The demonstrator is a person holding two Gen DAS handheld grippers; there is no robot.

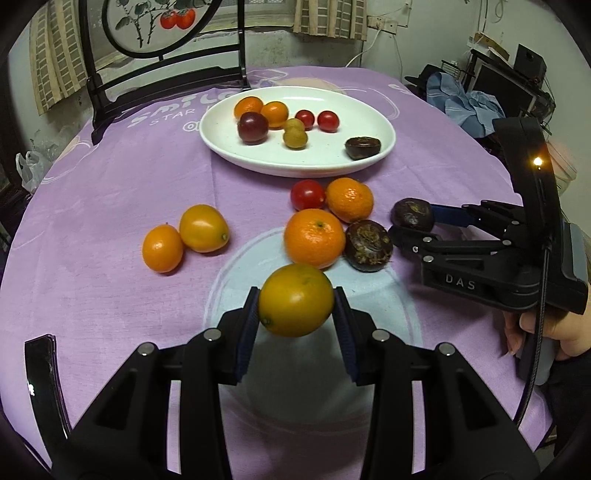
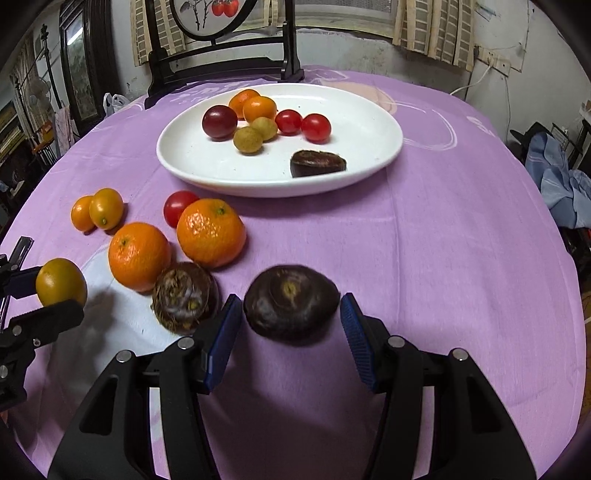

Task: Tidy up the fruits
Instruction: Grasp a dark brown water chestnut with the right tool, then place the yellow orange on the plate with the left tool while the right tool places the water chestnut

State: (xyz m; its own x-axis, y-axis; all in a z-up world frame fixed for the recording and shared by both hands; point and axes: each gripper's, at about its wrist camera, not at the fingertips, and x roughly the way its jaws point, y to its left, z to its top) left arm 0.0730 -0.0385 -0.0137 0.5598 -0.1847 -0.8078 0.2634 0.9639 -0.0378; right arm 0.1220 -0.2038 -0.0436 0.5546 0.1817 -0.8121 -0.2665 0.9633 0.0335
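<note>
Near the table's front edge, the left gripper (image 1: 296, 301) clenches a round yellow-orange kumquat (image 1: 295, 300) above the purple tablecloth (image 1: 110, 295). Beside it, the right gripper (image 2: 291, 308) grasps a dark brown water chestnut (image 2: 291, 301); the white oval plate (image 2: 362, 147) sits toward the far edge.

Looked like somebody's lived-in home: round surface under a purple tablecloth (image 1: 110, 206), checked curtains (image 2: 432, 26), a dark wooden screen with painted persimmons (image 1: 162, 22), and clothes piled (image 1: 465, 103) beside cluttered shelves.
</note>
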